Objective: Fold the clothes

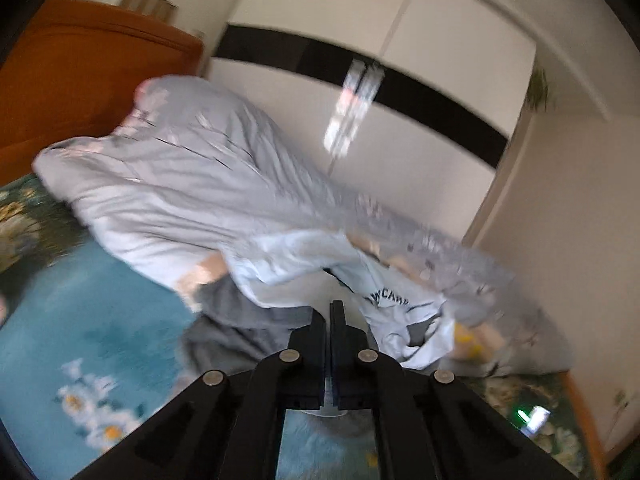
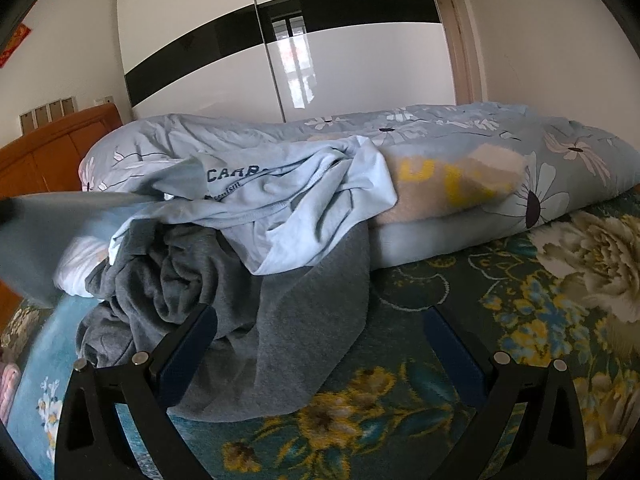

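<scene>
A light blue shirt with dark lettering (image 2: 280, 200) lies crumpled on top of a dark grey garment (image 2: 248, 304) on the bed. My right gripper (image 2: 320, 320) is open, its jaws wide apart just in front of the grey garment's lower edge, holding nothing. My left gripper (image 1: 329, 312) has its jaws pressed together; a thin bit of light cloth shows low between them, and the blurred light blue shirt (image 1: 384, 312) stretches away from it, lifted above the grey garment (image 1: 244, 320). A blurred grey-blue stretch of cloth (image 2: 52, 236) crosses the left of the right wrist view.
A rolled pale blue floral duvet (image 2: 460, 148) lies along the far side of the bed. The bed has a dark green and teal floral cover (image 2: 480, 320). An orange wooden headboard (image 2: 52, 156) is at left. A white wardrobe with a black band (image 2: 280, 40) stands behind.
</scene>
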`<act>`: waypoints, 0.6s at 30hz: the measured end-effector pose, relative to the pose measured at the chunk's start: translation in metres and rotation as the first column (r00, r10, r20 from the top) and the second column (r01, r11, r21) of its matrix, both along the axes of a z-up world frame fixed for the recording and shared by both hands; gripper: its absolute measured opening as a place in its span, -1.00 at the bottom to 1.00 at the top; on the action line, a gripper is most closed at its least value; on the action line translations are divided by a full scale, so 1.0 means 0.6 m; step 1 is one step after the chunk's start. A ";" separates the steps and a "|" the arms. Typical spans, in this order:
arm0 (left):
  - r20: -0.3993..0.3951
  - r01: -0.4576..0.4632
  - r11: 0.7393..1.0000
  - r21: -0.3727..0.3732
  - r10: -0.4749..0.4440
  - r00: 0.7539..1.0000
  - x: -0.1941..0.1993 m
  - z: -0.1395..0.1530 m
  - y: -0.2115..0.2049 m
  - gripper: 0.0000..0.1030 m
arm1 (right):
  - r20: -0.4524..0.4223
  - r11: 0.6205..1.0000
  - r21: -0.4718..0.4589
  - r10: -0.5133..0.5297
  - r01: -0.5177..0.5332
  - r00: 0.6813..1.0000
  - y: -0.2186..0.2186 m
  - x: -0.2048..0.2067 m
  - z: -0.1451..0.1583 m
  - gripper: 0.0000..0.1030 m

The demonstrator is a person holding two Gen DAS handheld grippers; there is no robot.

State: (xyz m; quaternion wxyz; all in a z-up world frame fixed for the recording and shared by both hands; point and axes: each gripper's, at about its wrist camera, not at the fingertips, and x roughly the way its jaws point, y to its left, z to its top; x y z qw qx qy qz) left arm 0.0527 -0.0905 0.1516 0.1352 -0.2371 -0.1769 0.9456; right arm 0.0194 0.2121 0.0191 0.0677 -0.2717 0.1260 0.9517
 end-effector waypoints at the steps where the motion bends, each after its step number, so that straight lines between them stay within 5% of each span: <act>1: -0.004 -0.014 1.000 0.019 0.014 1.000 0.036 0.004 -0.030 -0.97 | -0.008 1.000 -0.010 0.011 -0.011 1.000 -0.002 0.001 0.003 1.00; 7: 0.020 -0.164 0.986 0.026 0.164 0.986 0.258 0.012 -0.201 -0.97 | -0.103 0.979 -0.153 0.117 -0.132 0.988 -0.022 0.018 0.031 1.00; 10: 0.105 -0.214 0.975 0.066 0.207 0.973 0.350 -0.010 -0.265 -0.97 | -0.114 0.951 -0.234 0.182 -0.204 0.977 -0.049 0.022 0.033 1.00; 13: 0.217 -0.229 0.973 0.018 0.219 0.951 0.420 -0.051 -0.288 -0.97 | -0.123 0.907 -0.318 0.249 -0.276 0.961 -0.078 0.027 0.032 1.00; 18: 0.340 -0.280 0.956 0.084 0.236 0.910 0.507 -0.125 -0.331 -0.97 | -0.014 0.842 -0.469 0.295 -0.267 0.956 -0.126 0.076 -0.031 1.00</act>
